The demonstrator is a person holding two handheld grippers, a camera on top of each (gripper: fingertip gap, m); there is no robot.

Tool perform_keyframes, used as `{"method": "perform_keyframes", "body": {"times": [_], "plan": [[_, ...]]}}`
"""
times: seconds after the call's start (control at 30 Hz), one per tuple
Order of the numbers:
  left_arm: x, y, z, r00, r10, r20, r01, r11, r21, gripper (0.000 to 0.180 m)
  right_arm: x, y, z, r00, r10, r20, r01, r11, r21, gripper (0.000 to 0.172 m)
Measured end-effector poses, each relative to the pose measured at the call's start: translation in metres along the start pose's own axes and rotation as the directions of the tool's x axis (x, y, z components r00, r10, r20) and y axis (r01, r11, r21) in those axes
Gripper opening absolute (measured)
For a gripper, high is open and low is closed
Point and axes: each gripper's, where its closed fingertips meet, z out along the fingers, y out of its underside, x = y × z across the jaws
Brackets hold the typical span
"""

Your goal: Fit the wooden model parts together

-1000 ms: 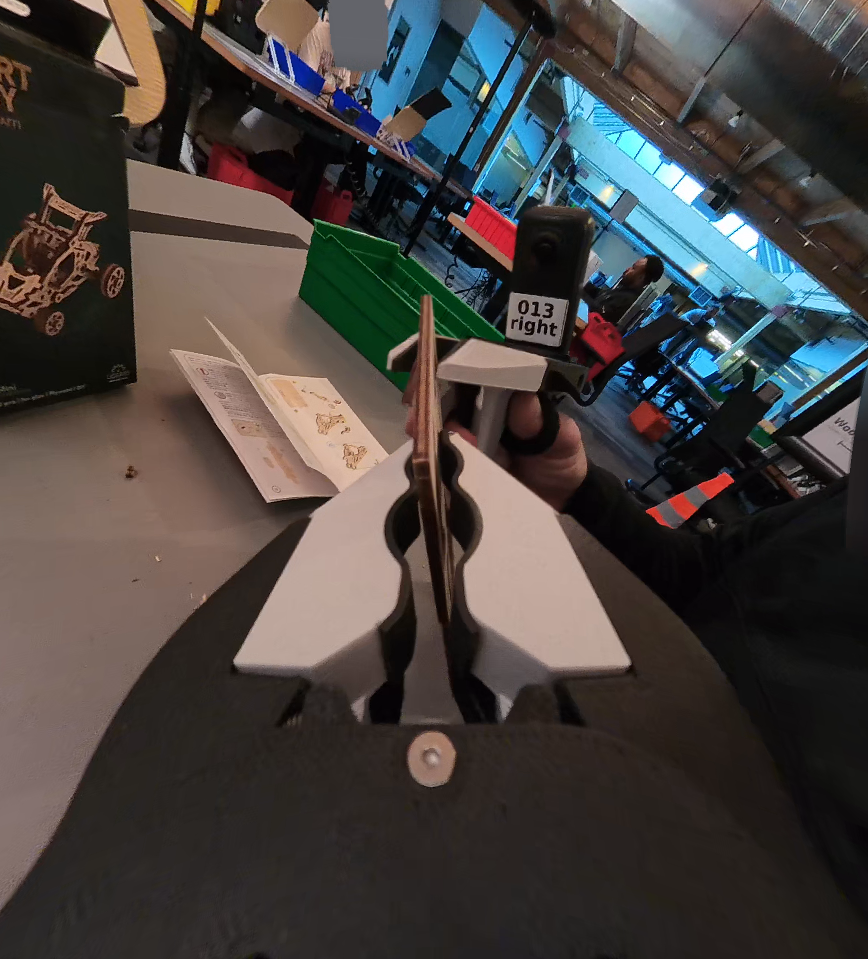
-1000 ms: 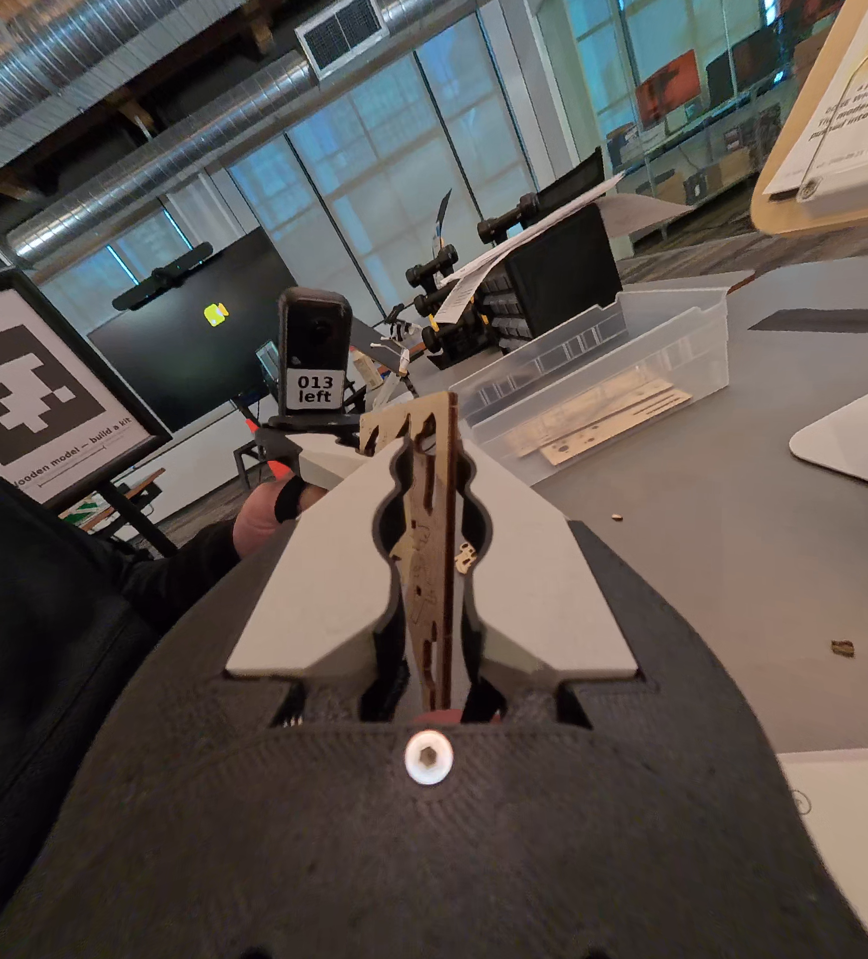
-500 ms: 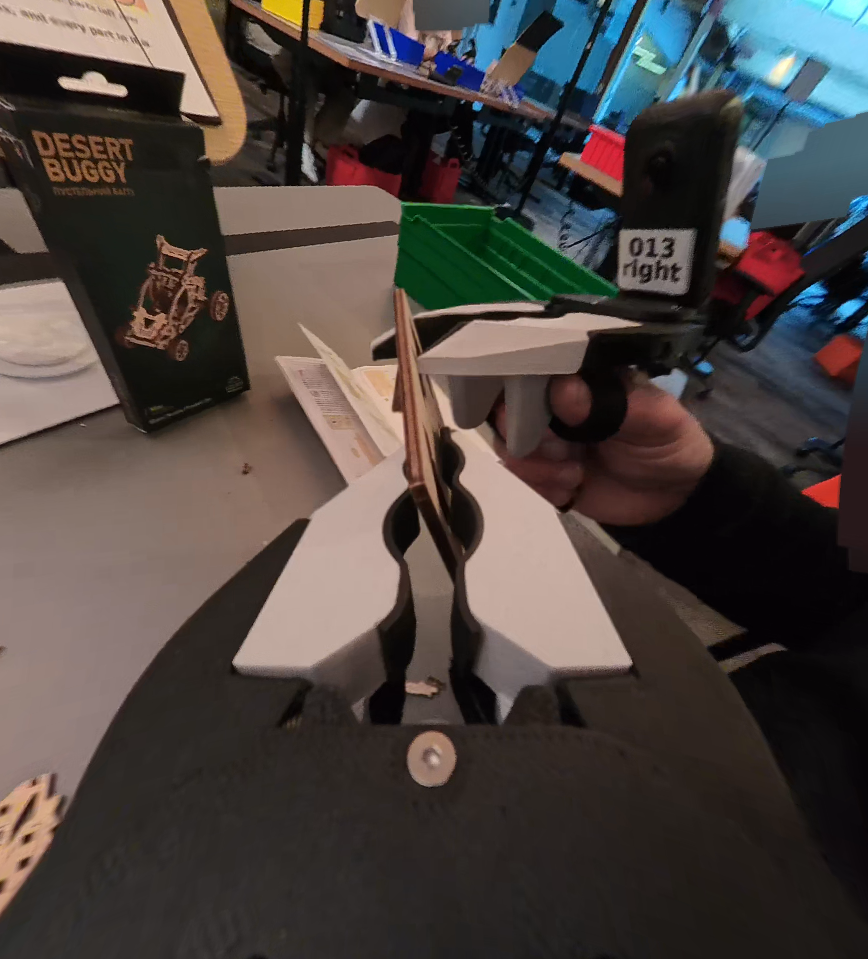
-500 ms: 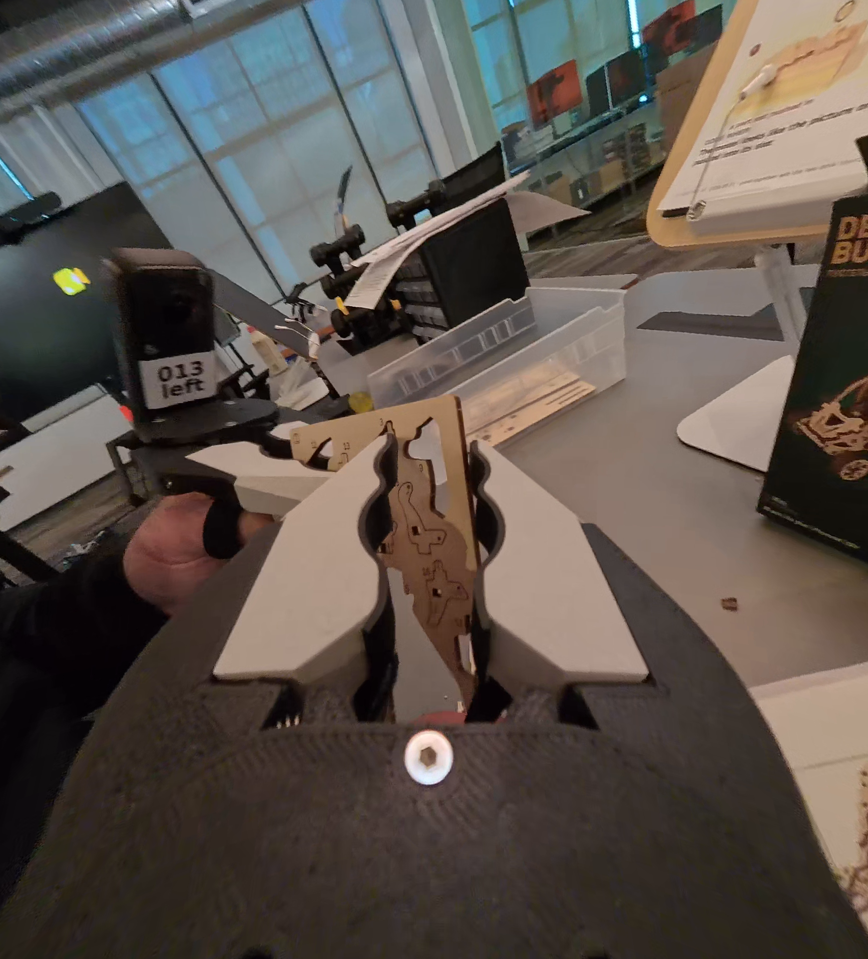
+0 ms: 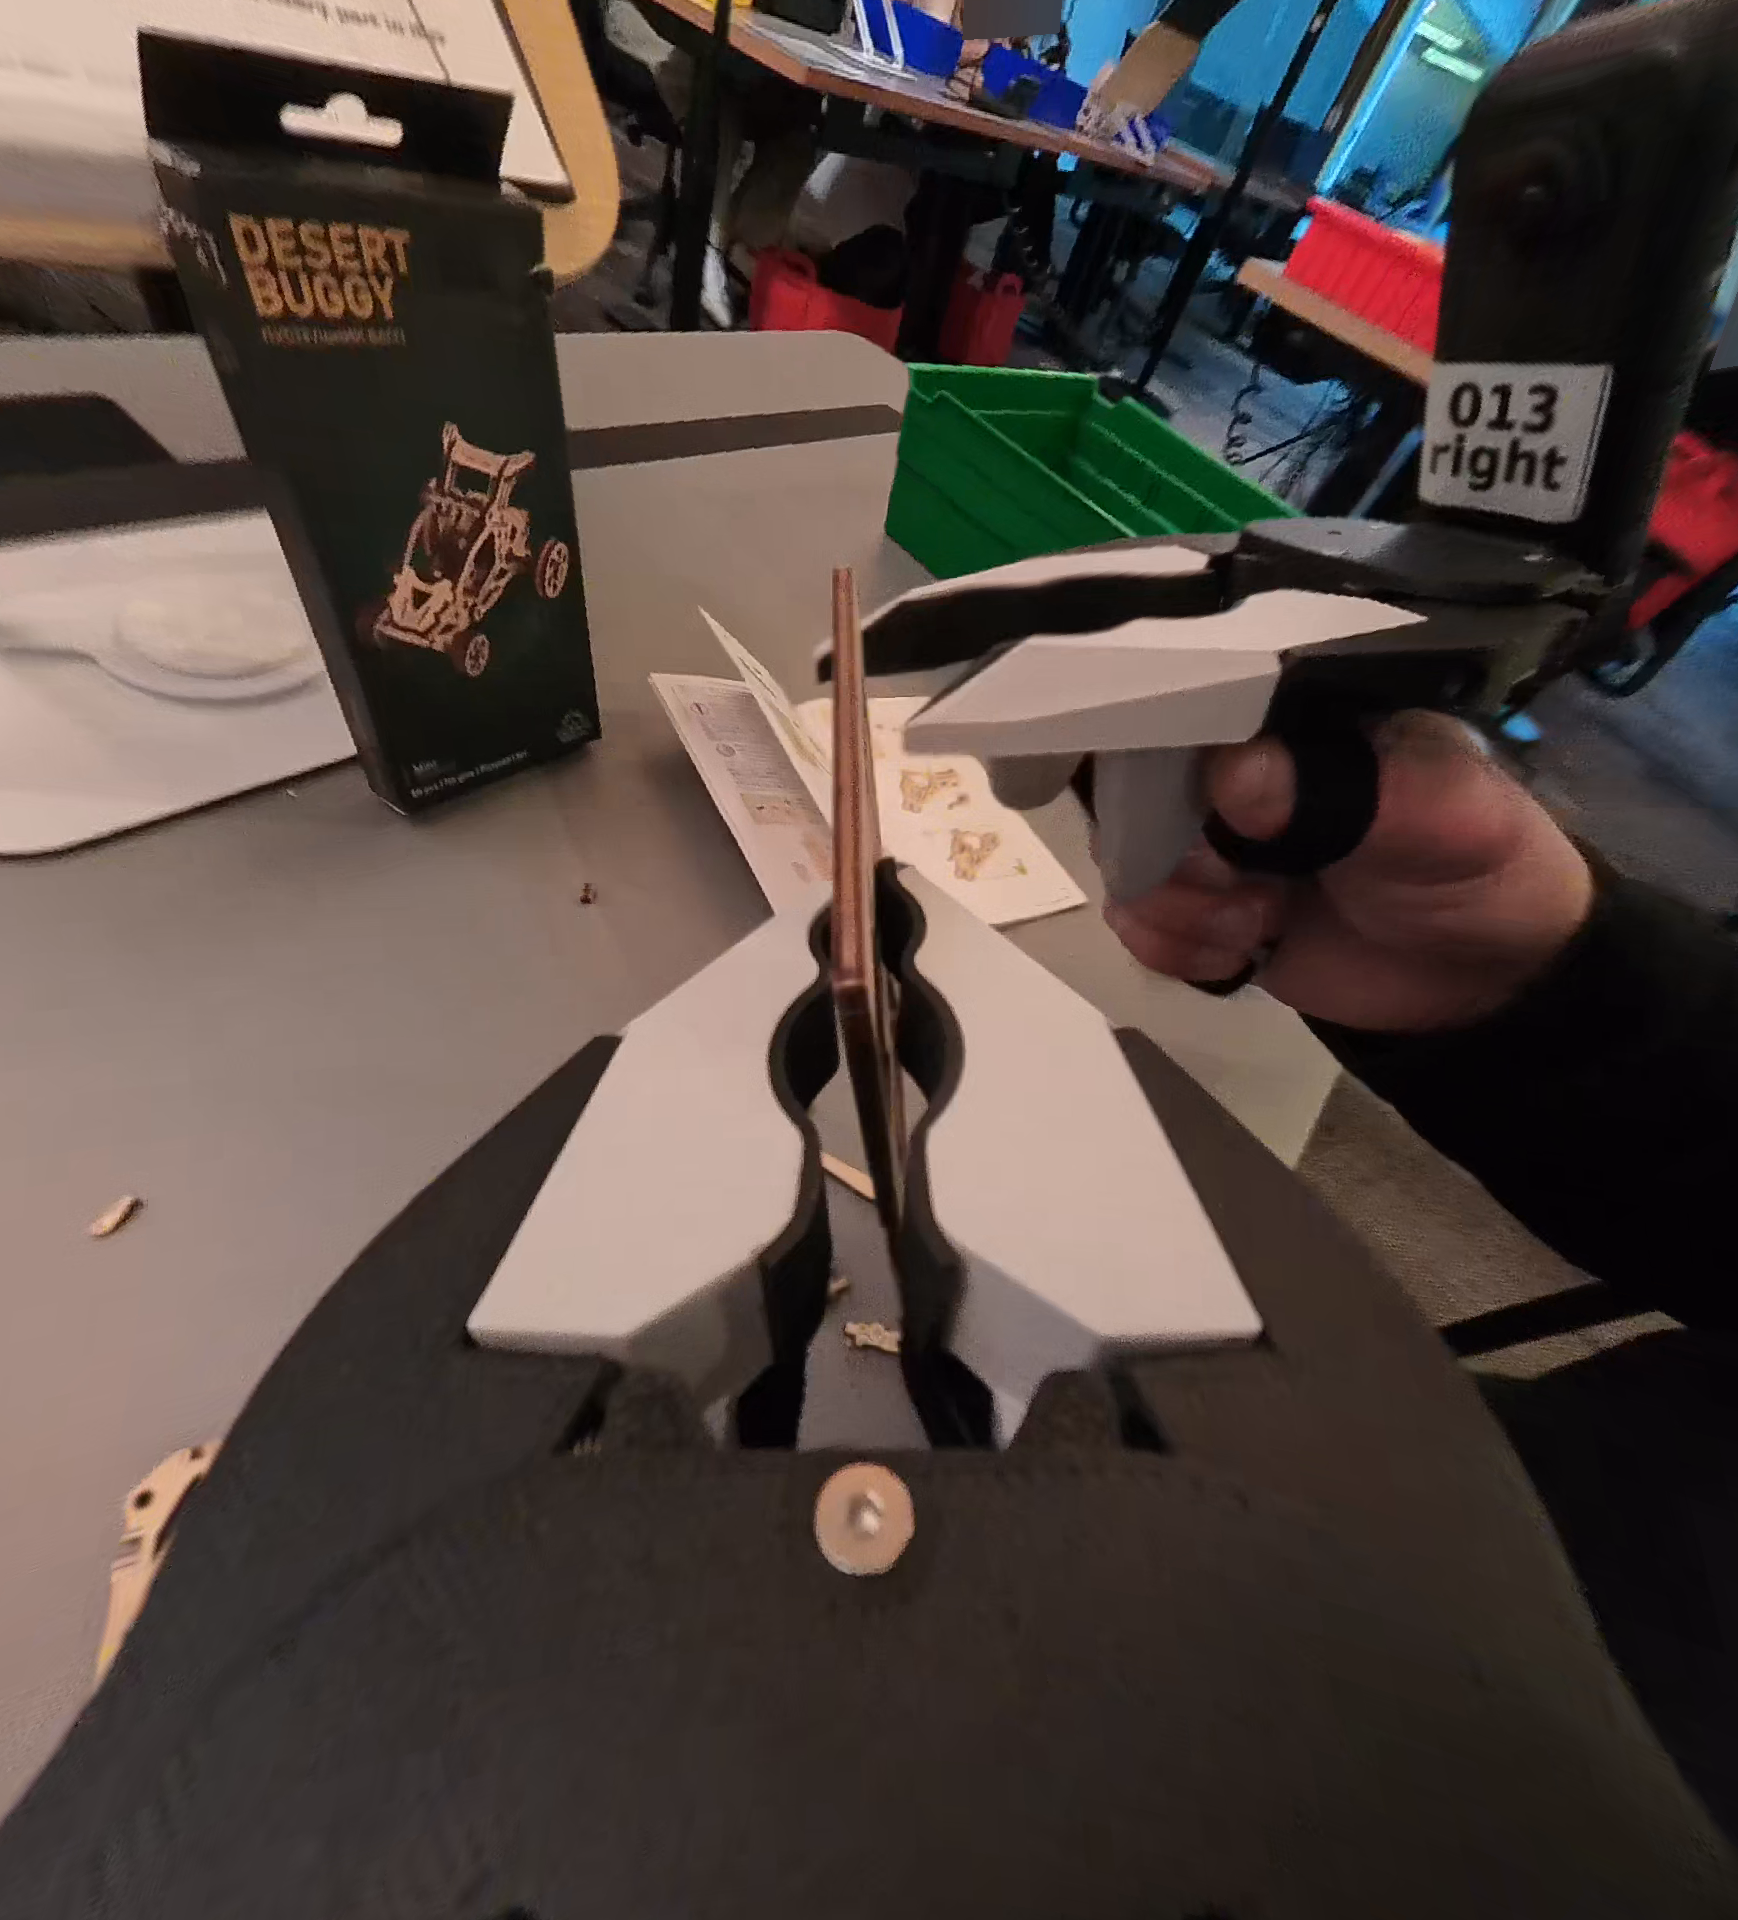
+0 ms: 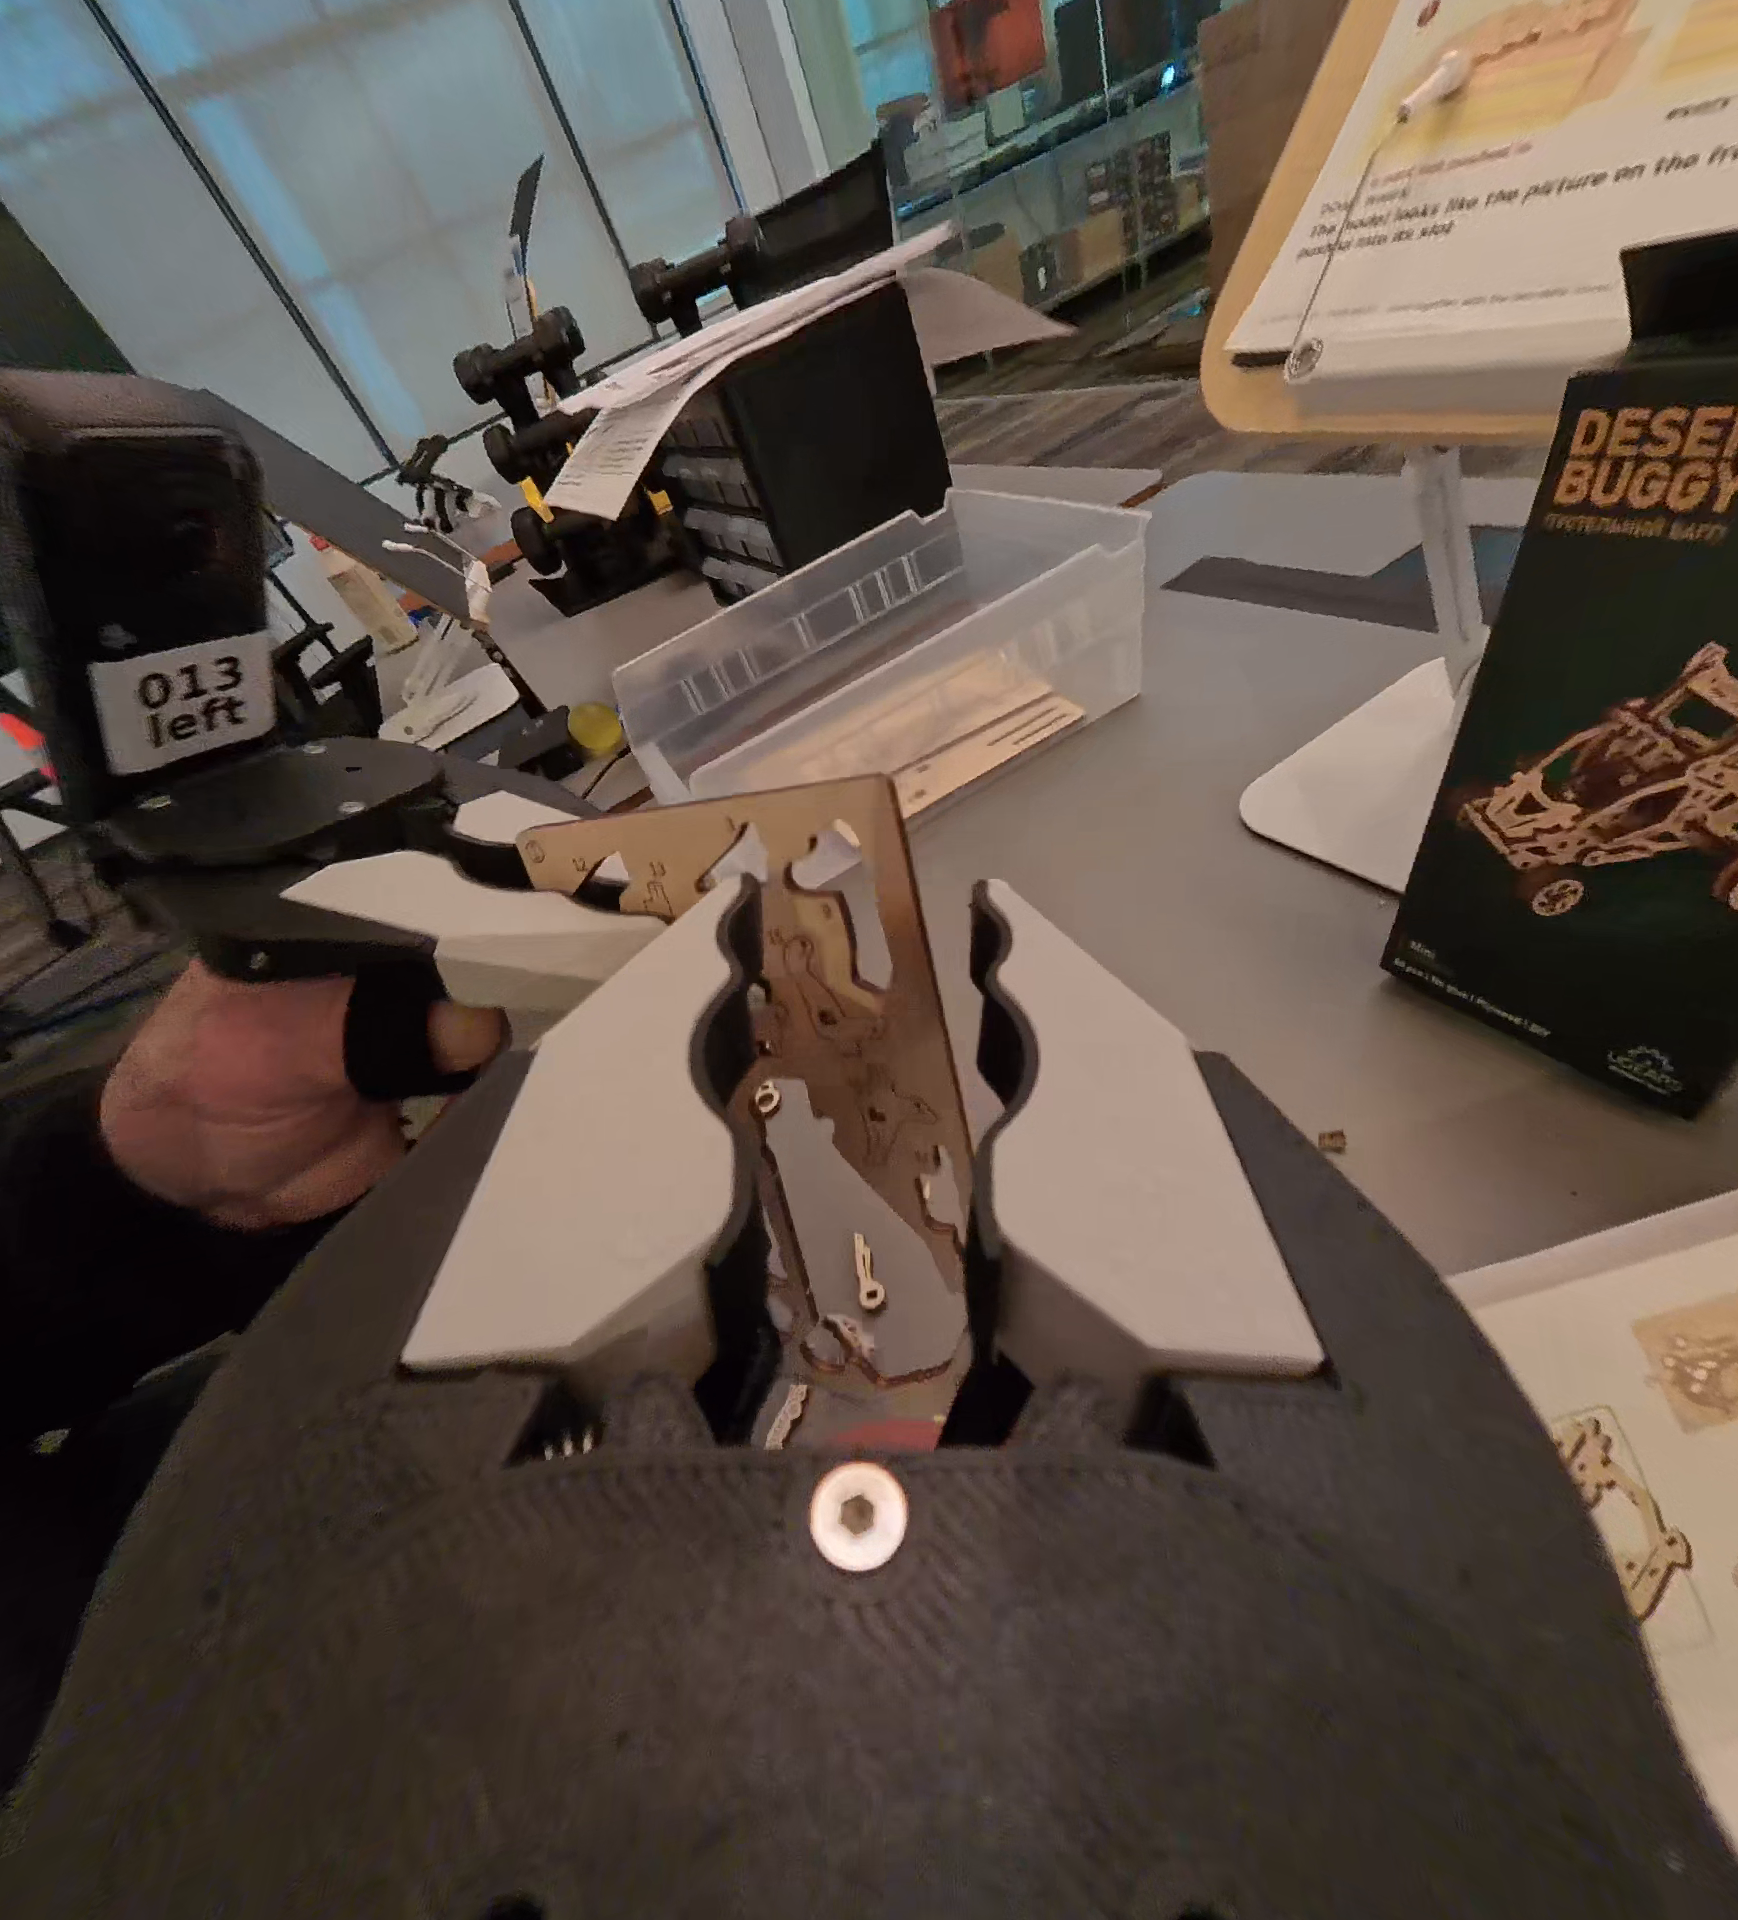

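Left tool (image 5: 870, 914) pinches the wooden sheet (image 6: 823, 935) upright above the desk (image 5: 221, 1018); your right tool (image 6: 860, 904) is spread around it, not pressing. Keep the left pinch firm and steady while repositioning the right.
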Motion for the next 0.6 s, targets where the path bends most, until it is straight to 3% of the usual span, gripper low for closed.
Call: {"method": "perform_keyframes", "body": {"times": [0.13,0.27,0.37,0.5,0.6], "plan": [[-0.007,-0.007,-0.011,0.985,-0.133,-0.111,0.138,0.990,0.039,0.001,-0.003,0.002,-0.005,0.998,-0.016,0.057,0.019,0.998,-0.053,0.032],[-0.005,-0.017,-0.020,0.911,-0.289,-0.295,0.316,0.947,0.049,0.002,-0.012,0.028,0.003,0.992,-0.043,0.120,0.064,0.981,-0.181,0.024],[-0.008,-0.018,-0.025,0.903,-0.282,-0.324,0.318,0.946,0.063,0.004,-0.020,0.029,0.003,0.989,-0.021,0.147,0.045,0.986,-0.159,0.013],[-0.013,-0.019,-0.034,0.897,-0.255,-0.360,0.308,0.946,0.098,0.022,-0.032,0.028,0.004,0.988,0.026,0.152,-0.016,0.998,-0.065,0.006],[-0.007,-0.013,-0.046,0.854,-0.197,-0.482,0.274,0.957,0.094,0.021,-0.043,0.025,0.002,0.986,0.042,0.162,-0.048,0.998,0.031,0.005]]}}
